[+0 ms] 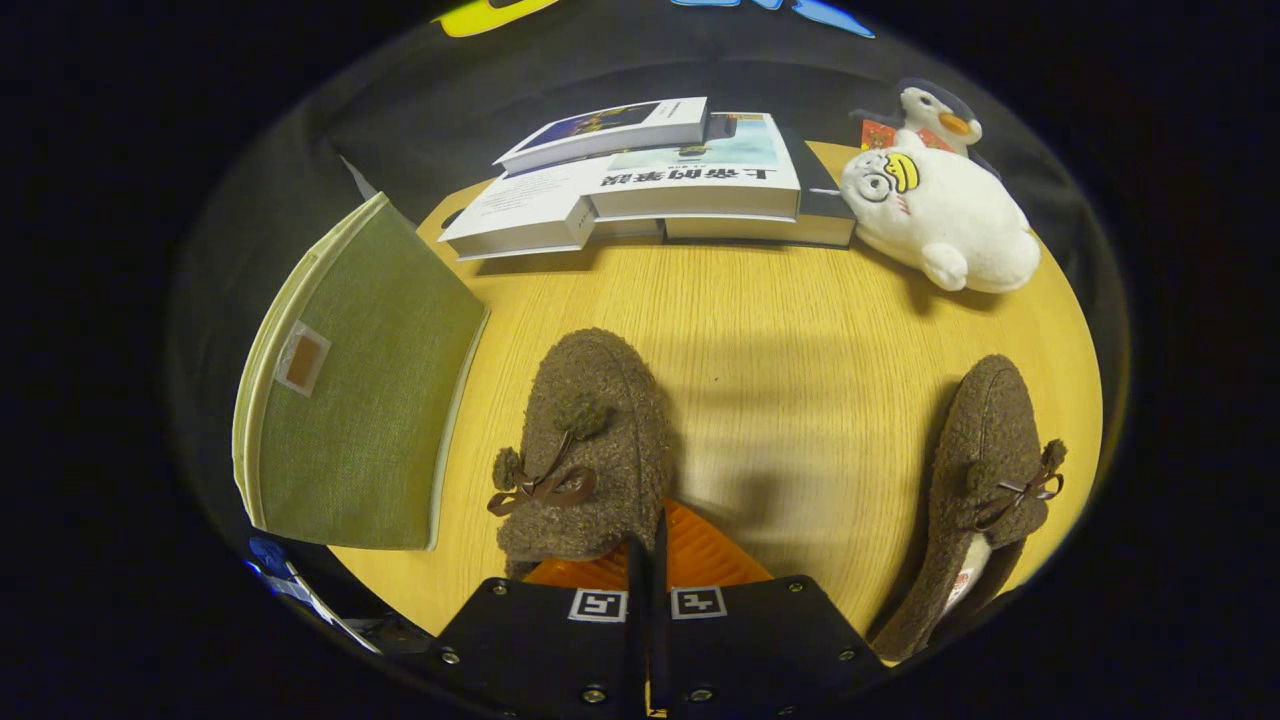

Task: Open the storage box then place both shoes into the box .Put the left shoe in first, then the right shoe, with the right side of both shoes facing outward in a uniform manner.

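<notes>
Green box (350, 400) is sitting at about 9 o'clock from the table centre, lid shut, hanging partly off the table (780, 340) edge, a small tan patch showing on its top. It is lying well apart from the gripper.

Left shoe (585, 450), brown and fuzzy with a bow and pompoms, is lying at 6 o'clock on the table, toe pointing to 12 o'clock. Its heel end is sitting right at the fingertips.

Gripper (648, 560) is sitting at 6 o'clock, fingers pressed together with hardly a slit between them. The tips are reaching the right rear edge of the left shoe; cannot tell whether they are pinching any of its fabric or just touching it, since the tips are meeting right at the shoe's rim. Nothing else is sitting between the fingers.

Books (650, 180) are stacking up at 12 o'clock along the far table edge, several overlapping, one smaller book lying on top.

Right shoe (985, 480) is lying at 4 o'clock, tipped on its side, opening facing toward the table edge, well apart from the gripper.

Plush toy (935, 215), white, is lying at 1 o'clock just right of the books, a smaller penguin toy (940, 115) standing behind it.
</notes>
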